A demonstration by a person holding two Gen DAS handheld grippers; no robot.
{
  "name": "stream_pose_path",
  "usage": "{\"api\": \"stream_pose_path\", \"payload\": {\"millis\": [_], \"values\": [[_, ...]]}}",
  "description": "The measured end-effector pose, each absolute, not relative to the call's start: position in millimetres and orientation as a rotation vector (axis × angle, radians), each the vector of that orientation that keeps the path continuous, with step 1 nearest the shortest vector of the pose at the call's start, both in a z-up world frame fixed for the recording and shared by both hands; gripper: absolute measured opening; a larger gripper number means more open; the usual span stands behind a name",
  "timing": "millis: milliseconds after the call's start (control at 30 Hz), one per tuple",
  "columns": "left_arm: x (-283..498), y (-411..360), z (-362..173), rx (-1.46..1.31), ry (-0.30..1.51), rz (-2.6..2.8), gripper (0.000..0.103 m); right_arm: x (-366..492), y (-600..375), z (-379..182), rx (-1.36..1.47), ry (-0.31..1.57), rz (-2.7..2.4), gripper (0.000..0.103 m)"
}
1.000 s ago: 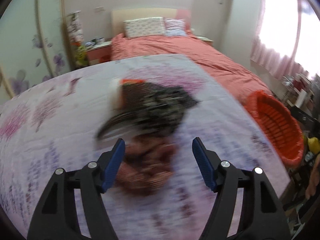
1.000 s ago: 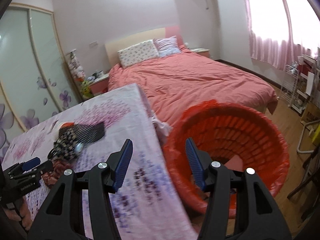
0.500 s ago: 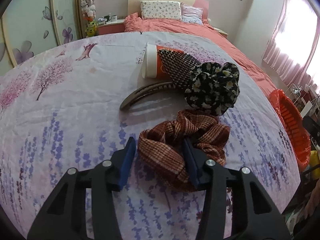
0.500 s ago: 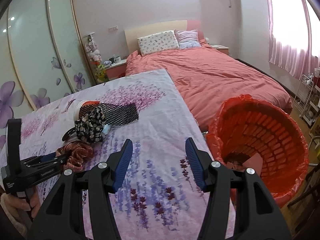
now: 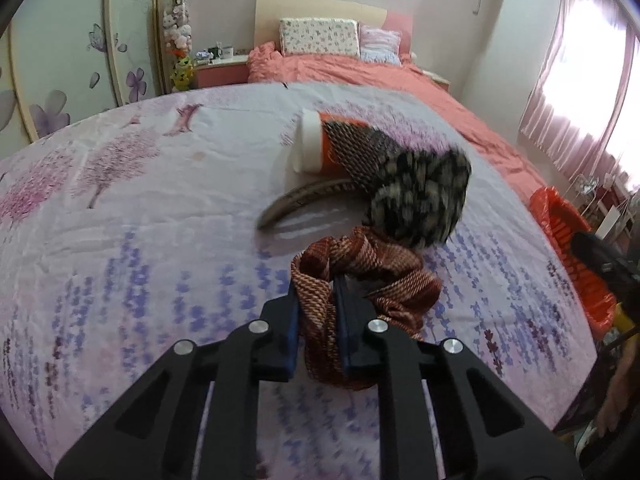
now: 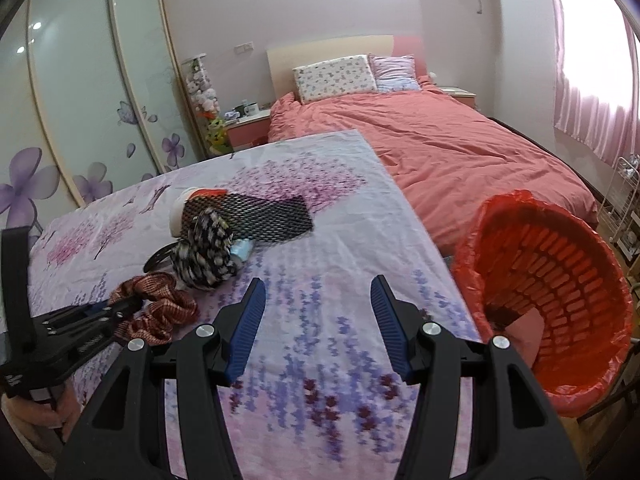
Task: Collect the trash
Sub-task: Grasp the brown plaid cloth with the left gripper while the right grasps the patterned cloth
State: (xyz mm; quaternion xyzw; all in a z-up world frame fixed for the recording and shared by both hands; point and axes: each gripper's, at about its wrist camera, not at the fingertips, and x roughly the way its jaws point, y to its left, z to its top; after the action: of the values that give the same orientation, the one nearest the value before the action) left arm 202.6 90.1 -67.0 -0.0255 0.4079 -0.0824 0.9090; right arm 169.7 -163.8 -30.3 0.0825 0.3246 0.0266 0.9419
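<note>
The left gripper (image 5: pixel 316 316), jaws just closed, clamps the brown scrunchie (image 5: pixel 372 276) on the worktop (image 5: pixel 140 240); the right gripper (image 6: pixel 316 320) gapes empty, the bin (image 6: pixel 560 280) at three o'clock holds seemingly little, and the rest remains uncollected.

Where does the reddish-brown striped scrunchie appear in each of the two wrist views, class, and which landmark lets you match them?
Left wrist view: reddish-brown scrunchie low centre, pinched in the left gripper.
Right wrist view: scrunchie at lower left, on the floral cloth.
Shared landmark: the black-and-cream scrunchie just beyond it.
</note>
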Motion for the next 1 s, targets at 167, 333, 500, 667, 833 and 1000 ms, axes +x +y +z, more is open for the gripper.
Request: {"api": "stream_pose_path", "payload": {"millis": [167,333,500,667,833,1000], "values": [[186.4,119.7,-46.5,-0.086,0.787,-0.147,0.016,181.7,-140.7,-33.4,0.169,0.681,0.097,0.055],[183.5,155.6,-28.6,-0.107,0.739,-0.075,0.016,194.7,-114.2,-33.2,0.153,0.684,0.133,0.055],[188.5,186.2,-23.7,-0.137,0.725,-0.009,0.016,216.5,-93.2,-28.3,0.170,0.679,0.155,0.055],[193.1,201.8,-20.8,-0.149,0.720,0.021,0.016,238.9,-82.3,-33.7,0.172,0.712,0.144,0.055],[195.6,204.9,-20.8,-0.149,0.719,0.022,0.016,245.0,-80.3,-42.5,0.170,0.752,0.152,0.040],[198.6,198.8,-22.2,-0.139,0.728,0.012,0.016,237.9,-77.2,-47.6,0.131,0.764,0.178,0.012]]}}
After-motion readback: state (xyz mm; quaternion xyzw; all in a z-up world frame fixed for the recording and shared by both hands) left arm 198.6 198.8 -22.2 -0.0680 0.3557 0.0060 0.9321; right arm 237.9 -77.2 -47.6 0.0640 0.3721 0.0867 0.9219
